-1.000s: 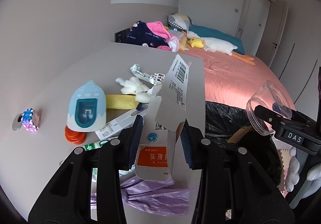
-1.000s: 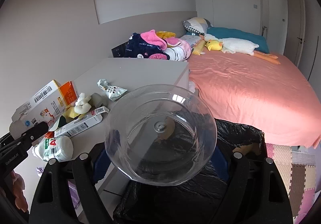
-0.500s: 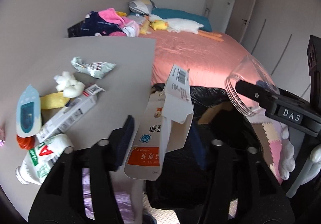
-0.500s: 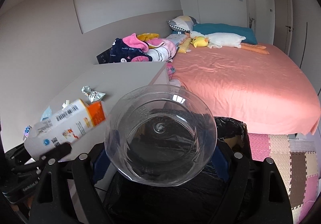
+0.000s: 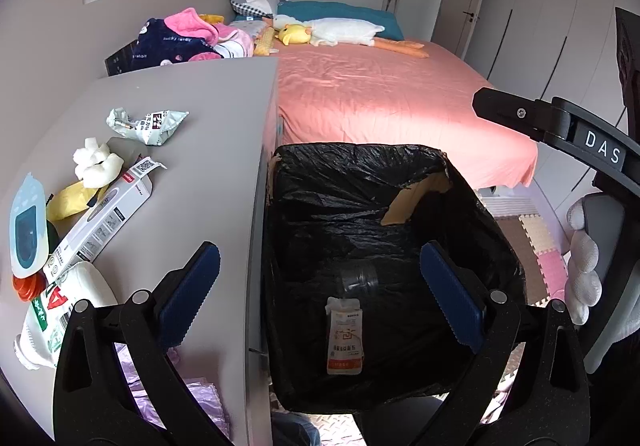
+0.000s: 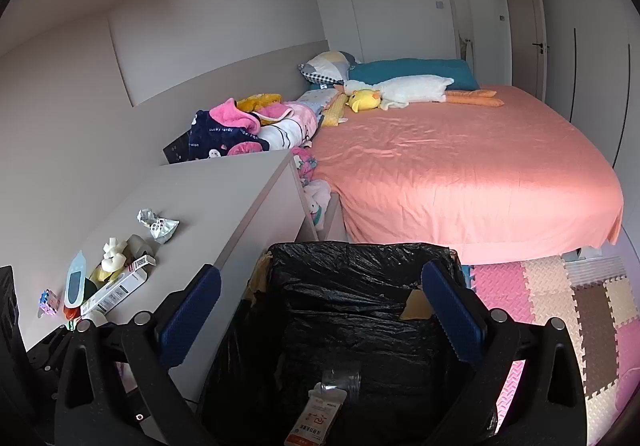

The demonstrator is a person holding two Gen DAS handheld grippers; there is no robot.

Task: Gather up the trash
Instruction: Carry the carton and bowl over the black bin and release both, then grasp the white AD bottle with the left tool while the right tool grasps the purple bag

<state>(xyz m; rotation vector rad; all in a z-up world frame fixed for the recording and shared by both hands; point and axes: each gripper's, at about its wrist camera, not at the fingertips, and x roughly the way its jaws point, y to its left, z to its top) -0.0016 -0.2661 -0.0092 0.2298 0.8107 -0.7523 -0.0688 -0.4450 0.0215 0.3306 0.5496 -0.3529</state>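
Note:
A bin lined with a black bag [image 5: 360, 182] [image 6: 360, 266] stands beside the grey desk [image 5: 200, 166] [image 6: 224, 198]. Inside it lie a white and orange carton [image 5: 345, 340] [image 6: 316, 422] and a clear plastic cup [image 5: 357, 280] [image 6: 340, 380]. My left gripper [image 5: 320, 286] is open and empty above the bin. My right gripper [image 6: 320, 306] is open and empty above the bin too; one of its arms shows at the right of the left wrist view [image 5: 560, 126]. On the desk lie a crumpled foil wrapper [image 5: 148, 122], white foam pieces [image 5: 96, 166], a long white box [image 5: 100, 222] and a white bottle [image 5: 60, 310].
A blue thermometer-like device [image 5: 28, 226] and an orange cap [image 5: 24, 286] lie at the desk's left. A purple bag [image 5: 180, 398] hangs below the desk. A pink bed [image 6: 460, 166] with plush toys stands behind. Foam floor mats [image 6: 560, 294] lie to the right.
My left gripper swung from the desk to over the bin and opened, dropping the carton in. My right gripper opened and the clear cup fell into the bin.

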